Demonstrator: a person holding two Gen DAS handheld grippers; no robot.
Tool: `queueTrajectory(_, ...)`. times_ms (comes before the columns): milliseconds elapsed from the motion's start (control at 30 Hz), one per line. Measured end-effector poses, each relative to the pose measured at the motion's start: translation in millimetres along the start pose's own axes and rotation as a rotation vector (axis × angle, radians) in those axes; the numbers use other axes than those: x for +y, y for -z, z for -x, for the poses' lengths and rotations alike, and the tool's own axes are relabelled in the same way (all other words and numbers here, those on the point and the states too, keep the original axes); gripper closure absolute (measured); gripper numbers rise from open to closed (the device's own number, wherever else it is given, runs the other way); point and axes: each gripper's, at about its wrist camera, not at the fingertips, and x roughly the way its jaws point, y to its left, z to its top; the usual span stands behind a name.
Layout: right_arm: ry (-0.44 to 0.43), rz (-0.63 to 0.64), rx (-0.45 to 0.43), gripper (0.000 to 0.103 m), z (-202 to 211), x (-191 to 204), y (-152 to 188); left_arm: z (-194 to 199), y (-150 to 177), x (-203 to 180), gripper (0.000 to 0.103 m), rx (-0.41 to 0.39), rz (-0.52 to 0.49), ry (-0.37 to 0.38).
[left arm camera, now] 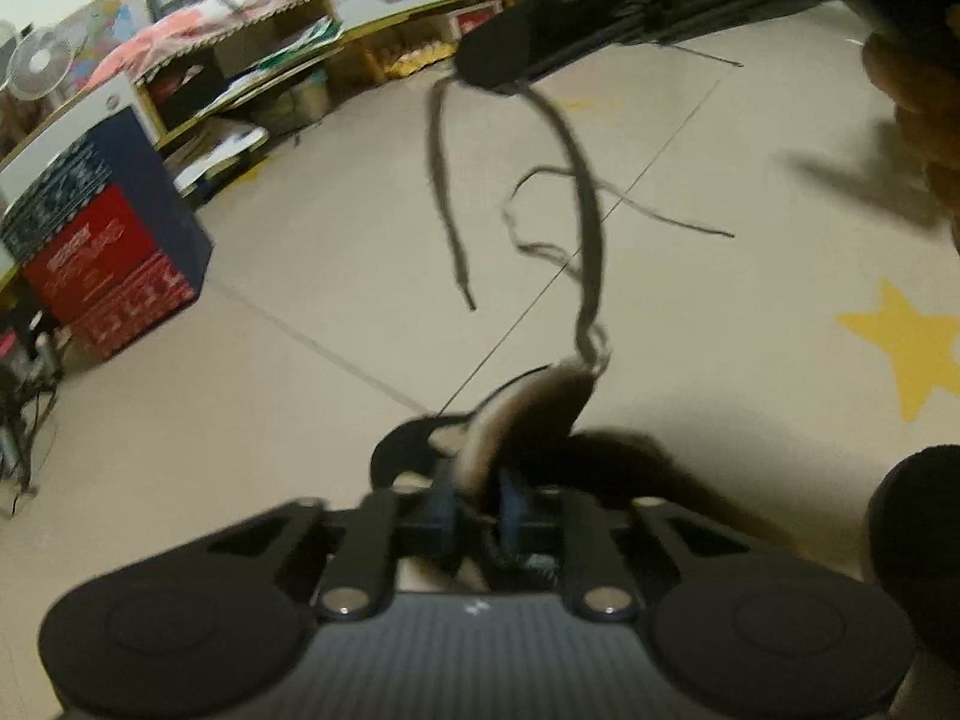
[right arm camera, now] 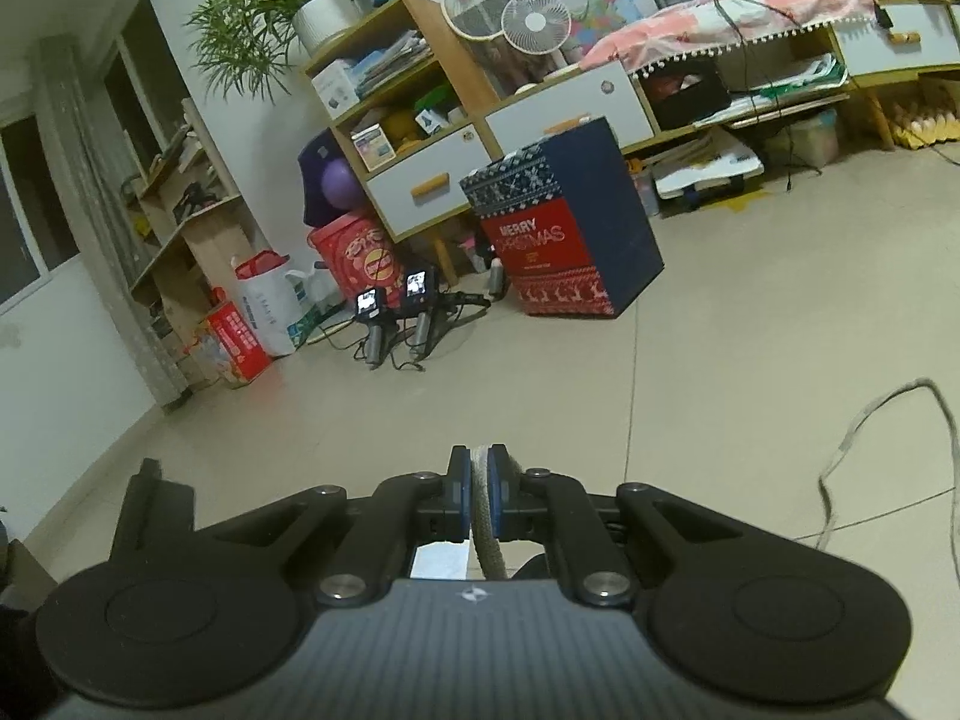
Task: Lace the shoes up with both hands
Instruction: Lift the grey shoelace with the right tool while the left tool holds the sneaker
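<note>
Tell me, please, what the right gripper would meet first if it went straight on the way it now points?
Probably the bare floor: the right gripper, shut on the lace, points slightly downward at open tiles, short of the Christmas box. Depth is uncertain.

**Two matte black handheld grippers with blue-padded jaws**

The left gripper (left arm camera: 477,516) and the right gripper (right arm camera: 478,495) look alike: matte black linkage arms, silver pivot screws, two round black discs near the camera, and a ribbed grey centre plate bearing a small white mark. Blue pads line the jaws.
</note>
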Motion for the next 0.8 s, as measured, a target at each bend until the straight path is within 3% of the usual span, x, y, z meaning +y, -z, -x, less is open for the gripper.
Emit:
queueTrajectory(167, 0.004, 0.005, 0.003, 0.094, 3.7, 1.2, 1.9, 13.0, -1.9, 3.4, 0.092, -0.042, -0.02, 0.002)
queueTrajectory(200, 0.004, 0.002, 0.003, 0.094, 3.5, 0.0, 2.4, 16.3, -3.8, 3.1, 0.088, -0.056, -0.021, -0.003)
queueTrajectory(300, 0.006, -0.019, 0.005, 0.094, 0.7, -4.4, 2.0, 12.6, -6.5, 0.2, 0.061, -0.061, -0.027, 0.005)
queueTrajectory(400, 0.014, -0.001, -0.006, 0.094, 3.7, -2.3, -0.8, 0.5, -9.2, -13.1, 0.062, -0.051, -0.08, 0.008)
queueTrajectory(500, 0.019, -0.002, -0.013, 0.094, 7.7, -4.3, -2.0, -4.5, -13.9, -14.7, 0.084, -0.05, -0.059, 0.014)
queueTrajectory(533, 0.021, -0.006, -0.016, 0.094, 8.4, -5.9, -2.3, -4.8, -14.6, -12.4, 0.087, -0.044, -0.046, 0.004)
queueTrajectory(633, 0.023, -0.027, -0.019, 0.094, 7.3, -12.0, -1.9, -1.3, -9.3, -10.5, 0.09, -0.021, -0.012, 0.017)
queueTrajectory(800, 0.019, -0.055, -0.021, 0.094, 4.0, -16.8, -0.3, -1.9, 4.1, -24.9, 0.09, 0.009, -0.083, 0.011)
